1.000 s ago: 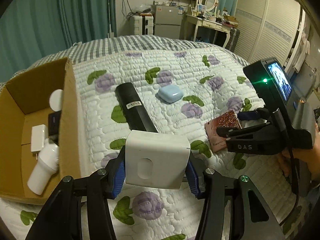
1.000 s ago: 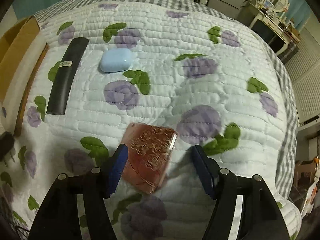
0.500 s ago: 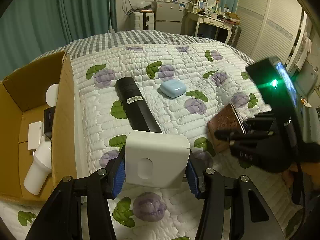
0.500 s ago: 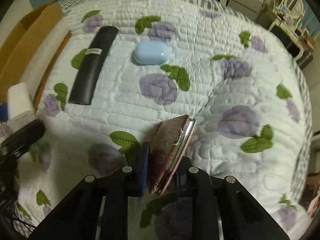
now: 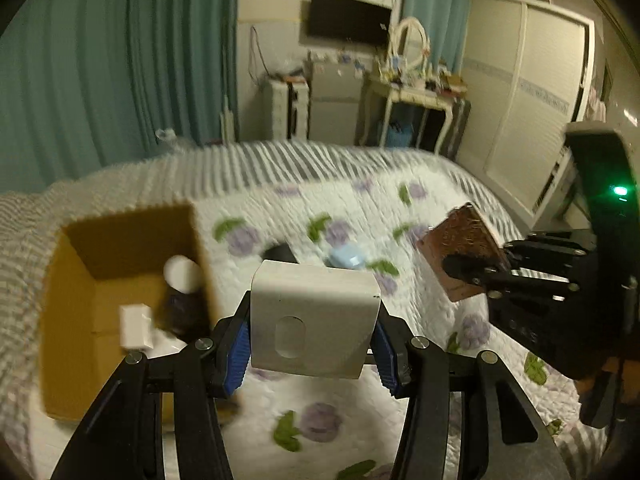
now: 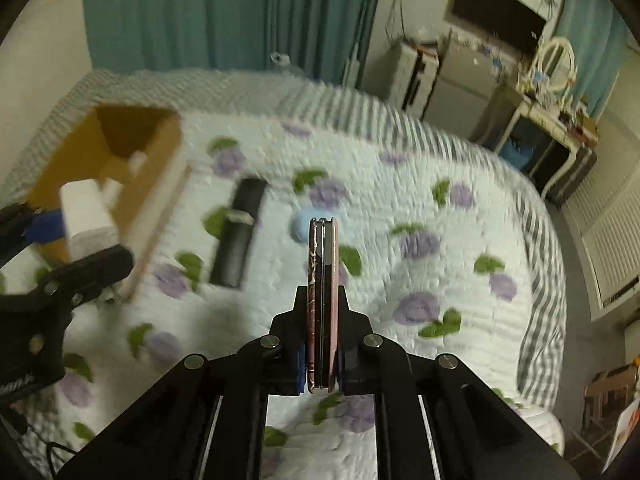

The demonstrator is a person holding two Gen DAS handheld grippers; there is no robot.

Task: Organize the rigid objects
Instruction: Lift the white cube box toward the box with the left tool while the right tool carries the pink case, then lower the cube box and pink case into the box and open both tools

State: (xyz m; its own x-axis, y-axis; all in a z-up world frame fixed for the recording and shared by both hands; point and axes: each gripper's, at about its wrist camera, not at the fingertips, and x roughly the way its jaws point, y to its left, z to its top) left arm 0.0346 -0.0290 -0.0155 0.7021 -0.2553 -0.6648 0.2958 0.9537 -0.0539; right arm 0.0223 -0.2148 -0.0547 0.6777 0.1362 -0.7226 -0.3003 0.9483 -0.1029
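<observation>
With my left gripper (image 5: 311, 347) clamping the white block (image 5: 314, 322) and my right gripper (image 6: 320, 360) pinching the wallet (image 6: 322, 280), I should lower both squarely inside the box (image 5: 68, 320).

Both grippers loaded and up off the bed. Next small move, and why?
Probably swing the left gripper left over the cardboard box and let go there. It is shut on the white block, lifted above the quilt just right of the box's open top, where other items already lie. The right gripper, shut on the patterned case, sits farther away, so it could follow.
</observation>
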